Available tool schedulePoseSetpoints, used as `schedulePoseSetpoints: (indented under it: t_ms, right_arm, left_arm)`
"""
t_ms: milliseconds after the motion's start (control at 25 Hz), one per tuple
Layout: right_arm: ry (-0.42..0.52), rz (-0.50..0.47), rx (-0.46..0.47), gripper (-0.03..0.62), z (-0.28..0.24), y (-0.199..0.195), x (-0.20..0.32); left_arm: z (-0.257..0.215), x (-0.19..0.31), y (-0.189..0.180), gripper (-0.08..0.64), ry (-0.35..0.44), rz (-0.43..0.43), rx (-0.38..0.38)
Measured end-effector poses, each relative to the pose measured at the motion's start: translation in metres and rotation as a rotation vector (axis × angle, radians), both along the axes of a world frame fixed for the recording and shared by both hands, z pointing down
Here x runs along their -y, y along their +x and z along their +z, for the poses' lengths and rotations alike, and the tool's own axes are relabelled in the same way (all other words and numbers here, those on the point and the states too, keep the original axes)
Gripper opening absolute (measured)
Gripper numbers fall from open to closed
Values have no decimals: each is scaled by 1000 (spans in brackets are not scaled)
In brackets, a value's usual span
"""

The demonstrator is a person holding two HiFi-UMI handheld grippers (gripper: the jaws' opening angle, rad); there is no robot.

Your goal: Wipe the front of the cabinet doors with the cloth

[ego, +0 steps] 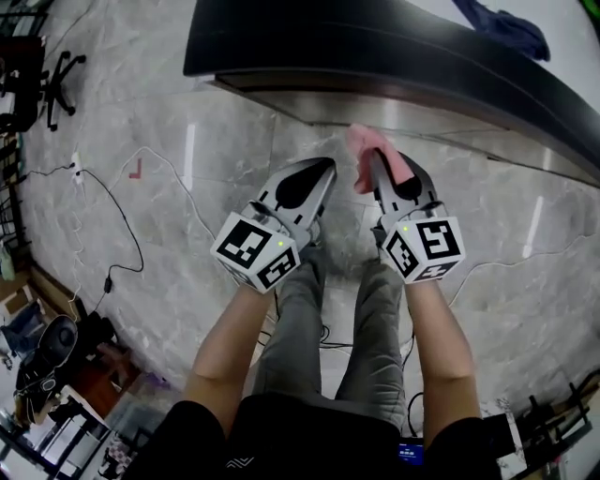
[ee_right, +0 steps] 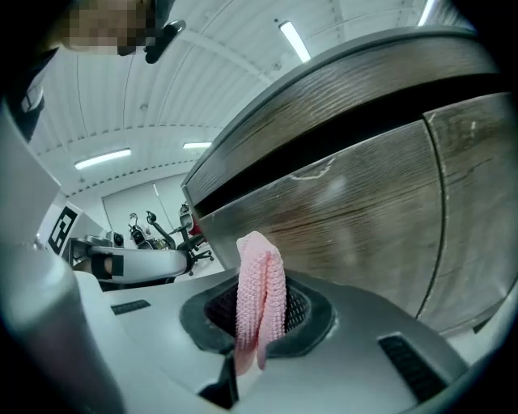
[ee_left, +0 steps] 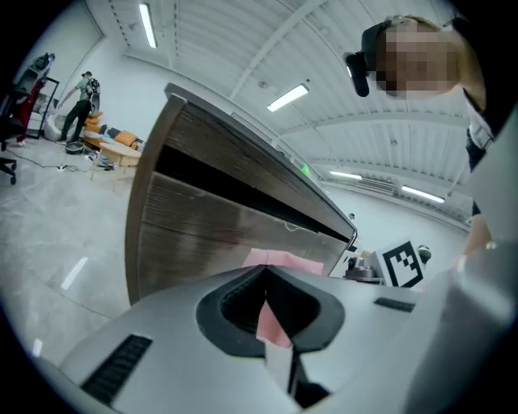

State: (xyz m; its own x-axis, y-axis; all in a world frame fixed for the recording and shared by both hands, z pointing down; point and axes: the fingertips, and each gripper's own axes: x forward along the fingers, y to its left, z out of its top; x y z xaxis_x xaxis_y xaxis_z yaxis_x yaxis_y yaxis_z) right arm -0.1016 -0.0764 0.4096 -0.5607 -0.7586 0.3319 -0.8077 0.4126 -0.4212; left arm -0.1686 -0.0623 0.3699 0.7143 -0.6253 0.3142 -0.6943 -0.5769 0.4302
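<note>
The right gripper (ee_right: 261,315) pinches the pink cloth (ee_right: 261,275). The left gripper (ee_left: 265,279) is closed and empty. Wiping looks not yet started. Next, press the cloth on the far door (ee_right: 356,218).

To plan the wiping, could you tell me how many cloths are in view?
2: a pink cloth held in the right gripper, and a crumpled dark blue cloth on the cabinet top. More may be hidden.

Grey left tongs (ego: 326,169) and right tongs (ego: 380,169) bear checkered cubes (ego: 255,248); black shirt (ego: 281,436), grey trousers (ego: 375,319).
</note>
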Motion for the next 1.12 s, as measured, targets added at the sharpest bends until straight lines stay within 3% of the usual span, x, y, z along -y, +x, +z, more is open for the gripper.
schedulePoseSetpoints:
  t_ms: [360,680,920,1120]
  right_arm:
    - [5,-88,-14,44,23,-95,20]
    - [22,-102,-47,43,39,-134,48]
    - [22,-72,-53,43,46,-124,56]
    - [22,-30,-65,43,39,-64,51]
  left_arm:
    - [24,3,-88,8,-16,-92,29]
    - [32,17,-122,8,-17,-99,38]
    - [38,23,-117,8,-14,-82,47]
    - [33,20,-68,8,-14,-37,45]
